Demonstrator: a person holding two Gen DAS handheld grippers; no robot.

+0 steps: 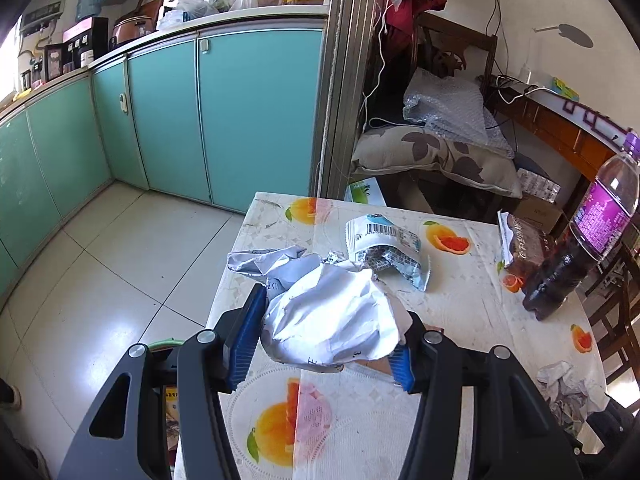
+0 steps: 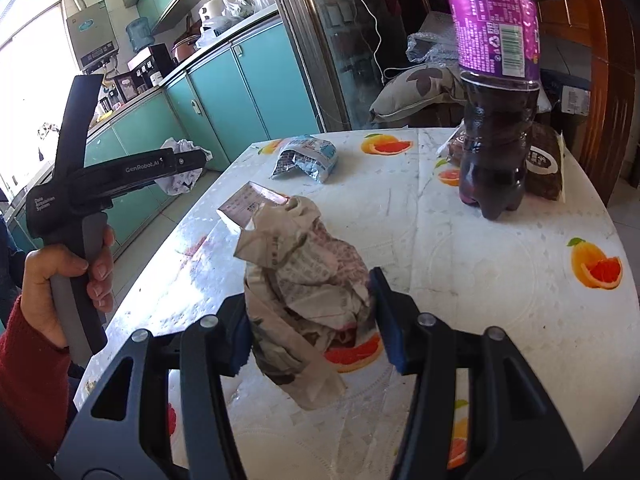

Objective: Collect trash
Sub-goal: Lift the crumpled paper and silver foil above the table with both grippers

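My left gripper [image 1: 328, 328] is shut on a crumpled white paper wad [image 1: 332, 316], held just above the table's left edge. In the right wrist view the same gripper [image 2: 188, 160] holds that white wad [image 2: 180, 176] out past the table, with a hand [image 2: 80, 272] on its grip. My right gripper [image 2: 310, 308] is shut on a crumpled newspaper wad [image 2: 308, 276] over the fruit-print tablecloth [image 2: 480, 260]. A torn blue-and-white snack wrapper [image 1: 384, 248] [image 2: 308, 156] lies loose further back on the table. A flat printed card [image 2: 248, 204] lies behind the newspaper.
A purple-labelled bottle of dark drink [image 2: 496, 120] [image 1: 580, 240] stands at the table's right, a brown bread packet [image 2: 544, 164] beside it. Teal cabinets [image 1: 168, 112] line the tiled floor [image 1: 120, 260] on the left. A cushioned chair [image 1: 432, 156] stands behind the table.
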